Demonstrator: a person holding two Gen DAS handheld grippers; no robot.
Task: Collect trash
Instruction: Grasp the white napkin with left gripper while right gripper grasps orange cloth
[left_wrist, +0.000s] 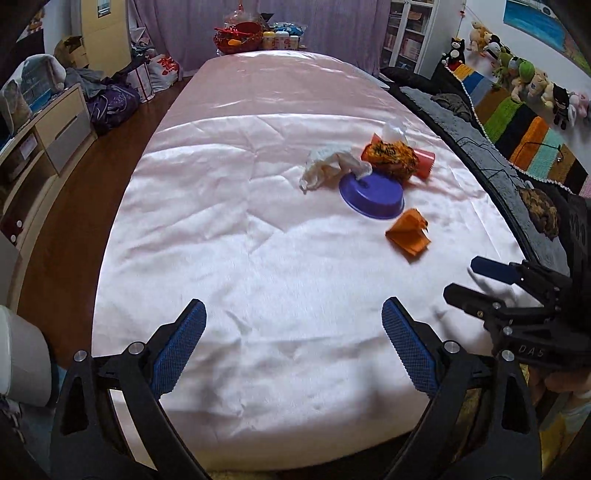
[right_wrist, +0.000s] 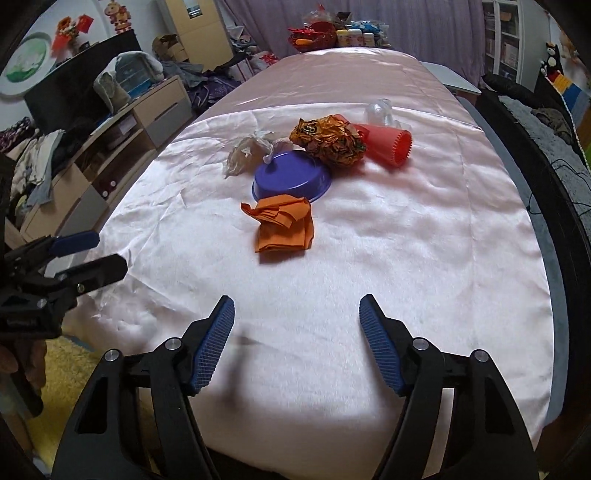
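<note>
Pink-sheeted table (right_wrist: 406, 258): red cup (right_wrist: 388, 144) lying sideways, mouth facing right claw (right_wrist: 297, 314).

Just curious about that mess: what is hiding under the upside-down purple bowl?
That cannot be seen. The purple bowl lies rim down on the pink sheet, so it covers whatever might be inside. Crumpled white tissue touches its far edge, and an orange napkin lies just in front.

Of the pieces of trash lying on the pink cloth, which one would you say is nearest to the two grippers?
The folded orange paper napkin, lying in front of the purple bowl; the white crumpled tissue, patterned orange wad and clear plastic wrap all lie beyond it.
</note>
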